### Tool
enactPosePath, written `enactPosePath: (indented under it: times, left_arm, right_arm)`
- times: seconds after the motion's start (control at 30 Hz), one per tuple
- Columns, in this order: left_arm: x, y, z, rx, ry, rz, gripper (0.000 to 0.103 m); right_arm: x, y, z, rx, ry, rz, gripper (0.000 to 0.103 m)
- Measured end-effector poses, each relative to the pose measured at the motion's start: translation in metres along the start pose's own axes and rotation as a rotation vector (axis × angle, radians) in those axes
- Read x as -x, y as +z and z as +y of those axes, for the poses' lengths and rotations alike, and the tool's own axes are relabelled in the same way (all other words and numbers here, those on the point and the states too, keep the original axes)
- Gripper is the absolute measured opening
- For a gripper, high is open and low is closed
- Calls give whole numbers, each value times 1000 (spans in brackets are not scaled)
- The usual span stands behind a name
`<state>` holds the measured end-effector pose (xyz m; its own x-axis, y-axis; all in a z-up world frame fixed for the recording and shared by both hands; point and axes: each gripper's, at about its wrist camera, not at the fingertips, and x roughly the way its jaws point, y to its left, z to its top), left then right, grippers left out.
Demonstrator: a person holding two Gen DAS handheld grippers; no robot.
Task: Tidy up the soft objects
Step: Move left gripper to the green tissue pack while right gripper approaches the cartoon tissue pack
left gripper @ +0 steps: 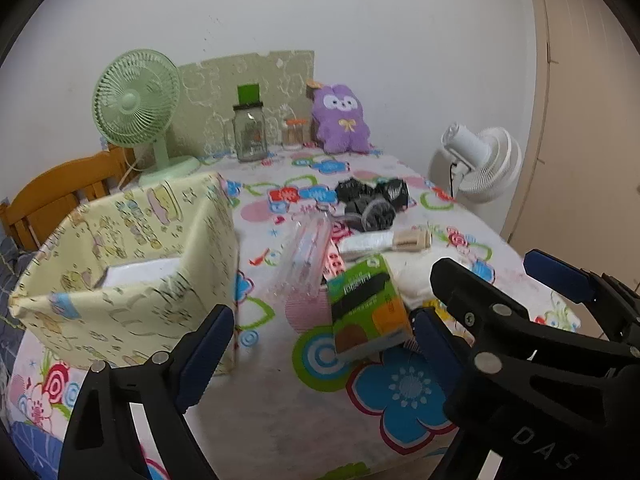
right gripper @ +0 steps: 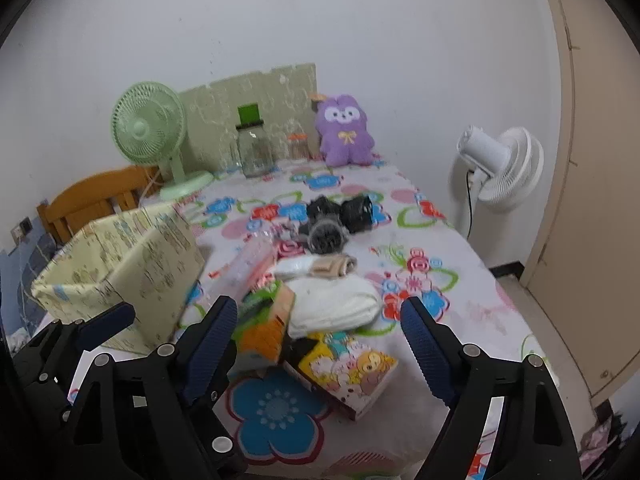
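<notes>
Floral desk (right gripper: pixel 460 280), cluttered: white folded cloth (right gripper: pixel 336 304) lies mid-desk, fabric bin (right gripper: pixel 120 268) at left edge. Both grippers' jaws spread, empty. Drop your right gripper (right gripper: pixel 320 340) squarely over the cloth, pinch deep.

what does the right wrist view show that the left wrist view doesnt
Only the right wrist view shows the cartoon-print pack whole, in front of the white folded cloth. Only the left wrist view shows the inside of the yellow fabric bin. Both show the purple plush, the green pack and both grippers, left and right, open and empty.
</notes>
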<state>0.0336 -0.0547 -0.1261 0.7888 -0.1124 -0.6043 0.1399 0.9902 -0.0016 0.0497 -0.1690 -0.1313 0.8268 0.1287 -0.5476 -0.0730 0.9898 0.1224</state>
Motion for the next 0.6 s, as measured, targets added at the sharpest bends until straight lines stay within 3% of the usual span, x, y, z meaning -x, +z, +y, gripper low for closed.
enactPosePath:
  times: [0.6]
  left_arm:
    - [-41,-20,-12,-29,4,89,87]
  right_arm:
    - [-44,-26,-10,-2,-20,126,83]
